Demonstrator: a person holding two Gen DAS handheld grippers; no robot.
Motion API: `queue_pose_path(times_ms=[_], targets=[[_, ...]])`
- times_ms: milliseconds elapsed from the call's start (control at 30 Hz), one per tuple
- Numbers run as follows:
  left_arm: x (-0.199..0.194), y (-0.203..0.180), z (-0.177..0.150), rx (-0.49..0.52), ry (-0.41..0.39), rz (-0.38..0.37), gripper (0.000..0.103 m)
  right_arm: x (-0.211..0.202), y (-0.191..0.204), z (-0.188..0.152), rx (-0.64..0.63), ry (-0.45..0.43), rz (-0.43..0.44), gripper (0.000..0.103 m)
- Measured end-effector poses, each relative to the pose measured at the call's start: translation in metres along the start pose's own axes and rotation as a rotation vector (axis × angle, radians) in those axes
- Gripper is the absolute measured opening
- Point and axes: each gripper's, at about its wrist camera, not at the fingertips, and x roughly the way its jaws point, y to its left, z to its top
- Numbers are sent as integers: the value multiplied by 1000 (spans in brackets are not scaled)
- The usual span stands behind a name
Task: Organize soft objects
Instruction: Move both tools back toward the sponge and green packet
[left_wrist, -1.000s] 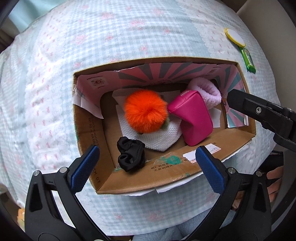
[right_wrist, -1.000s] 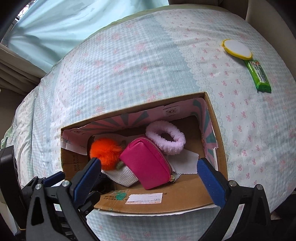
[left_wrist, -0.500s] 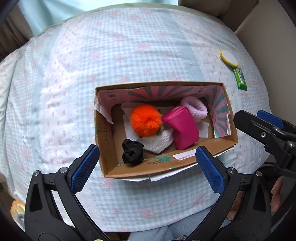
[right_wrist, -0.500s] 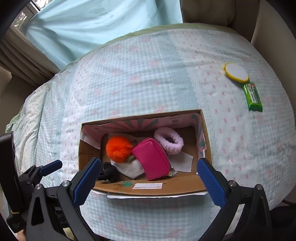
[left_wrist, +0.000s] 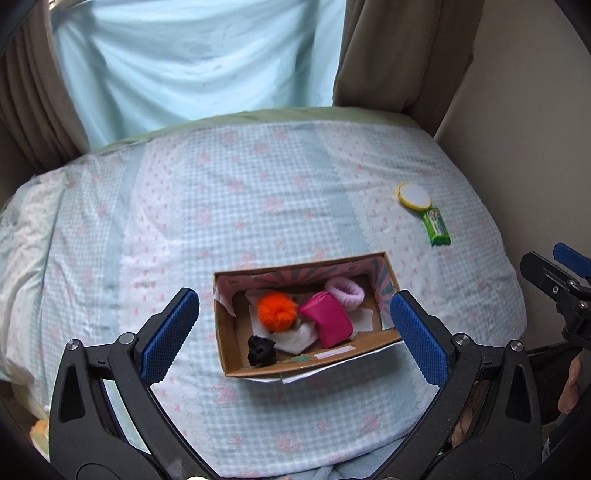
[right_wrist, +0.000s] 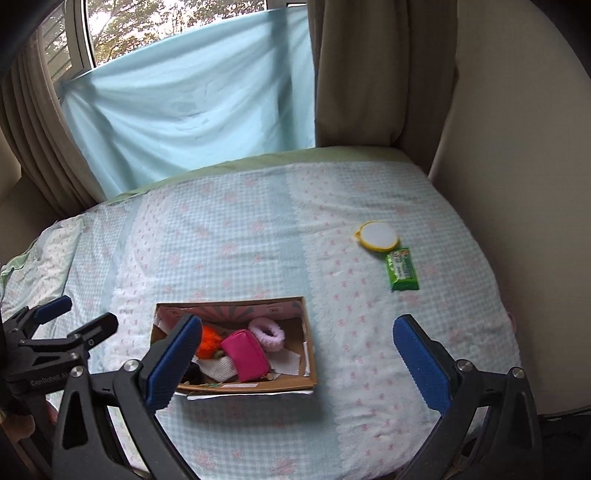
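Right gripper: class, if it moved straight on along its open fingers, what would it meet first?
Probably the bare checked bedspread, just right of the cardboard box. The right gripper is open and empty; nothing else seems to be in its line, though depth is hard to judge.

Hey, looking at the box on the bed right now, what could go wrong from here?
The cardboard box sits near the front edge of the soft bed; a bump might tip it off. The pink pouch leans on the white cloth and may slide. Both the left gripper and right gripper are open and empty.
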Motion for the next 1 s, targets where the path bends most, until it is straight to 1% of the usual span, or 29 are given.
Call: queue_pose_path(times_ms=[133,200,267,400,533,700,833,1000], targets=[[-15,-21,20,12,-50,-8,103,-18,-28,5,17,-37,-50,103],[-19,-34,28,12,-68,-20,103,-23,-45,7,33,-54,-58,103],[-21,-51,36,18,-80,-28,103,-26,-64,10,52,-68,-55,103],[-16,-94,45,24,-97,-8,103,-25,-102,13,60,-91,-36,103],[-1,-142,52,-13,-86,22,103,-10,-144,21,27,-86,3,103],[24,-204,65,-46,-84,58,103,16,-202,31,-2,-68,77,103],[52,-242,78,-73,-70,50,103,41,-237,38,-35,-45,109,103],[90,-279,93,-49,-39,29,103,70,-262,47,-61,-22,140,103]])
